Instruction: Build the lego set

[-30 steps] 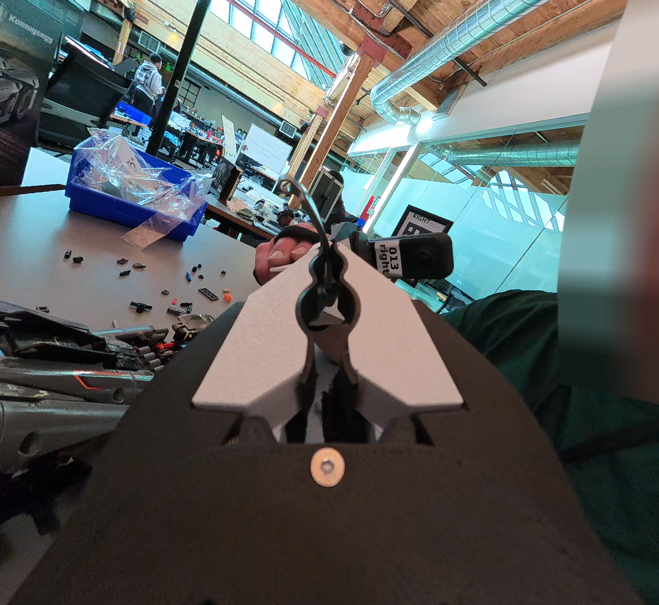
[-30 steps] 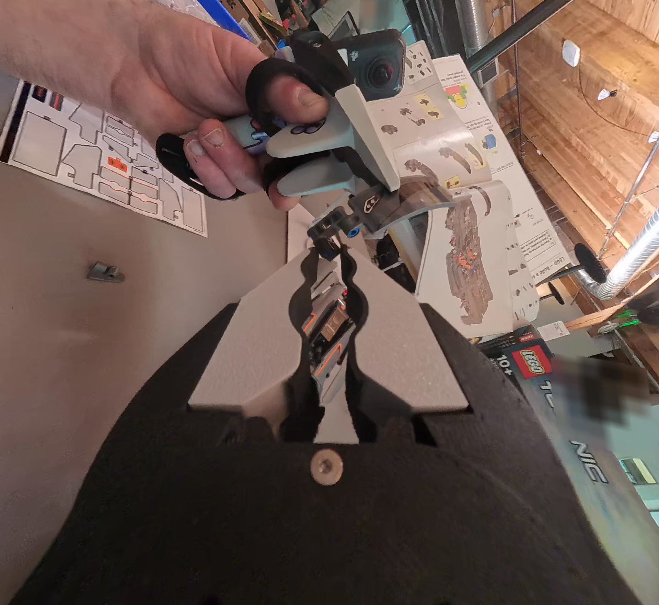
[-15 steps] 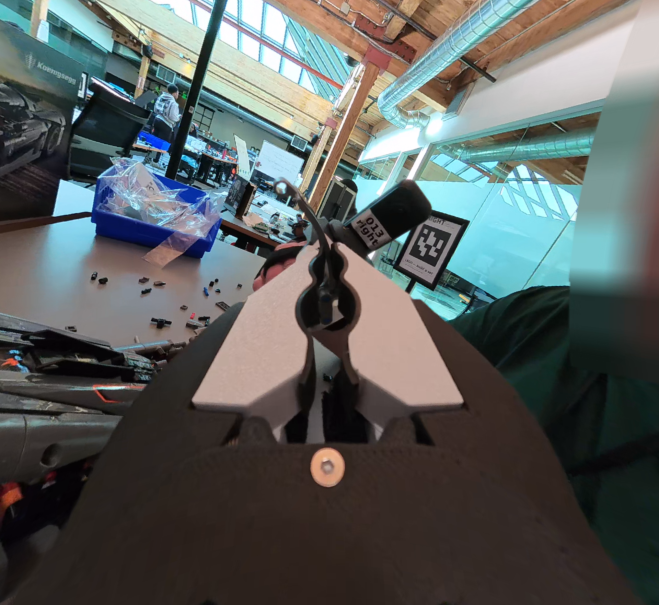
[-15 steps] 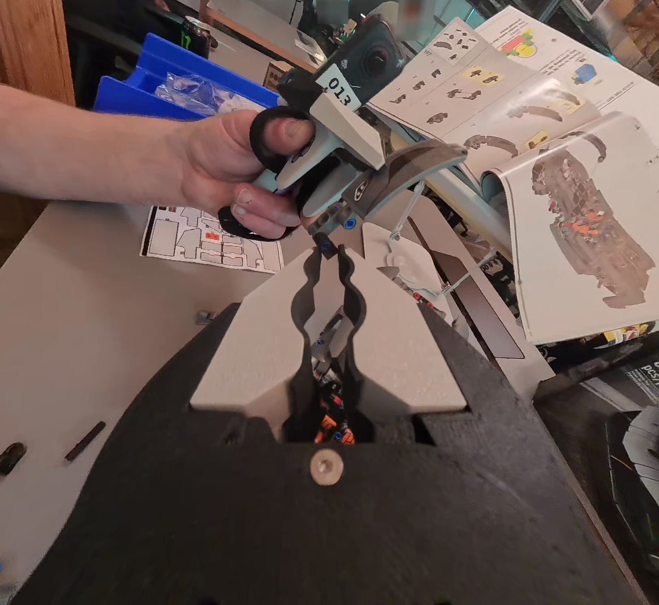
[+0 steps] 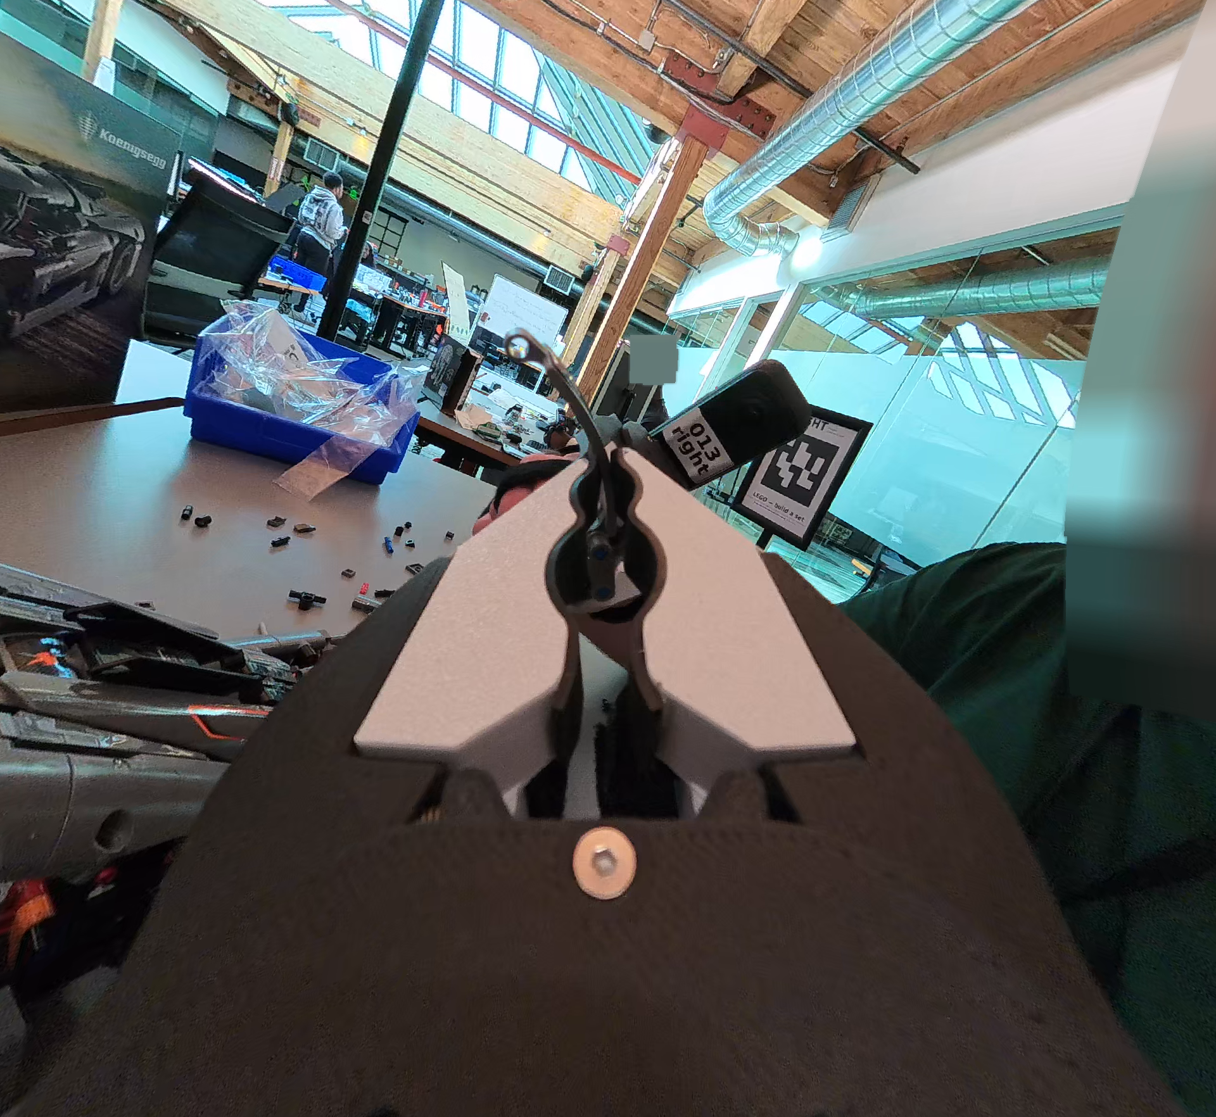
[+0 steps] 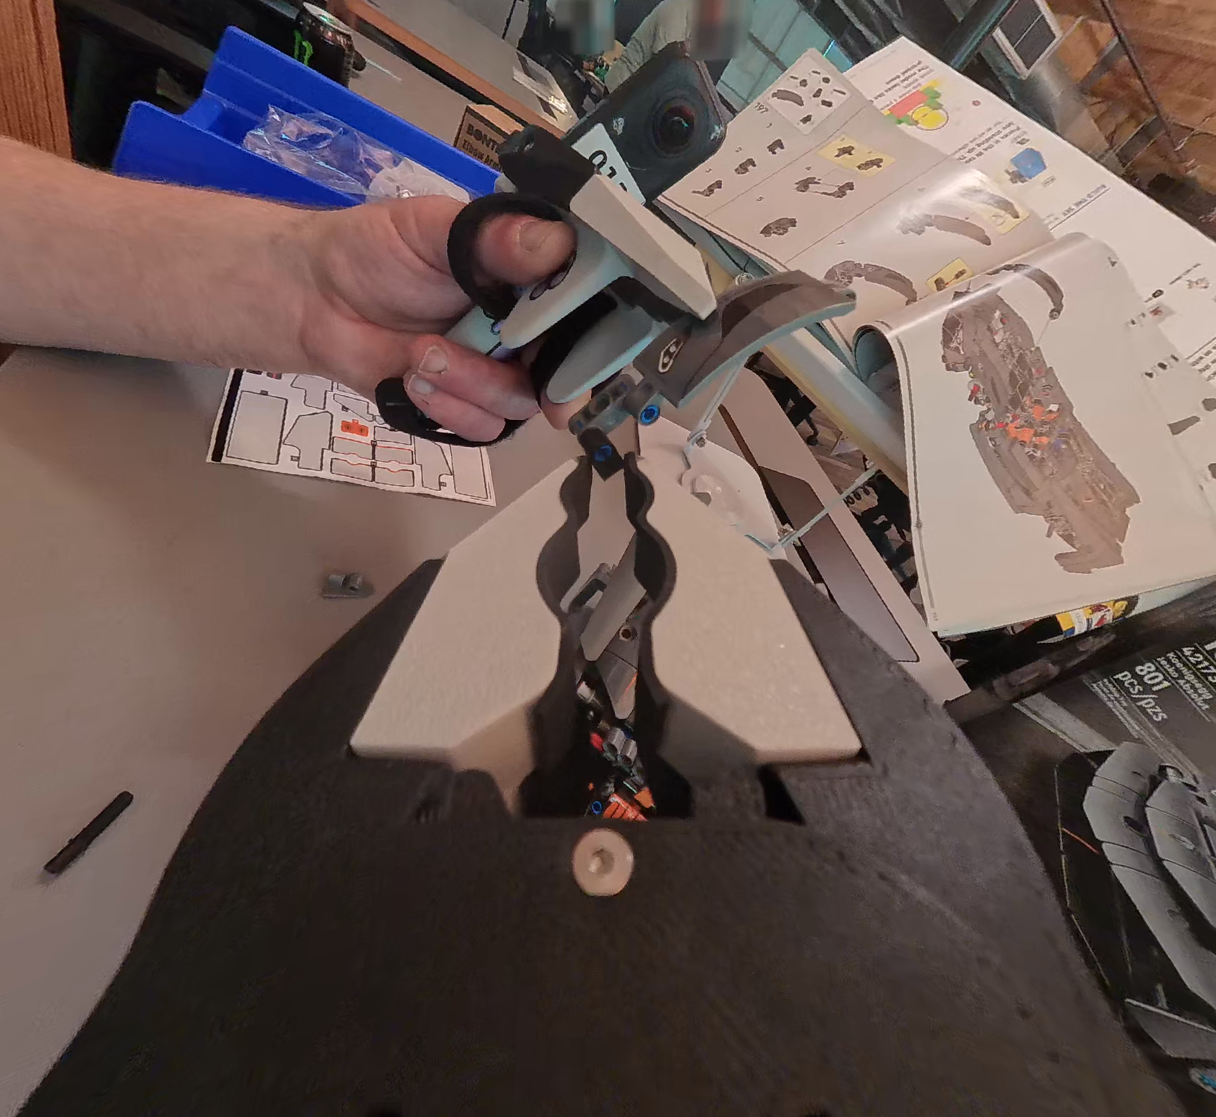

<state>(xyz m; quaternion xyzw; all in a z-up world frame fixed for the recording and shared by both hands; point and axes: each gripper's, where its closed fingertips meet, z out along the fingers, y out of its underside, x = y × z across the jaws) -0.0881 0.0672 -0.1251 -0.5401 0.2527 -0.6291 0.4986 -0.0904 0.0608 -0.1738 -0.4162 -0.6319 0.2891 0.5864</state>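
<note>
My left gripper [image 5: 602, 467] is shut on a grey curved panel subassembly [image 5: 595, 533] with blue pins, held in the air and seen edge-on. In the right wrist view a hand holds this left gripper [image 6: 684, 332], and the grey curved panel [image 6: 776, 309] sticks out of its fingers to the right. My right gripper [image 6: 605, 464] has its tips closed on a small black connector with a blue pin [image 6: 599, 452] hanging under that panel. The partly built dark grey car model [image 5: 131, 710] lies on the table at the left. It also shows through the right finger gap [image 6: 618, 756].
A blue bin [image 5: 289, 427] holds clear bags, and loose small pieces [image 5: 303, 595] lie scattered before it. The open instruction booklet [image 6: 987, 329] stands at the right. A sticker sheet [image 6: 349, 441], a small grey piece [image 6: 345, 585] and a black axle [image 6: 89, 832] lie on the table. The set's box [image 6: 1151, 822] is at the lower right. The tips of one gripper are about 5 cm away from the tips of the other.
Both grippers stayed joined at the panel subassembly while they turned. The right view swung from sideways to upright. The left view tilted up a little and the blue pins came into sight.
</note>
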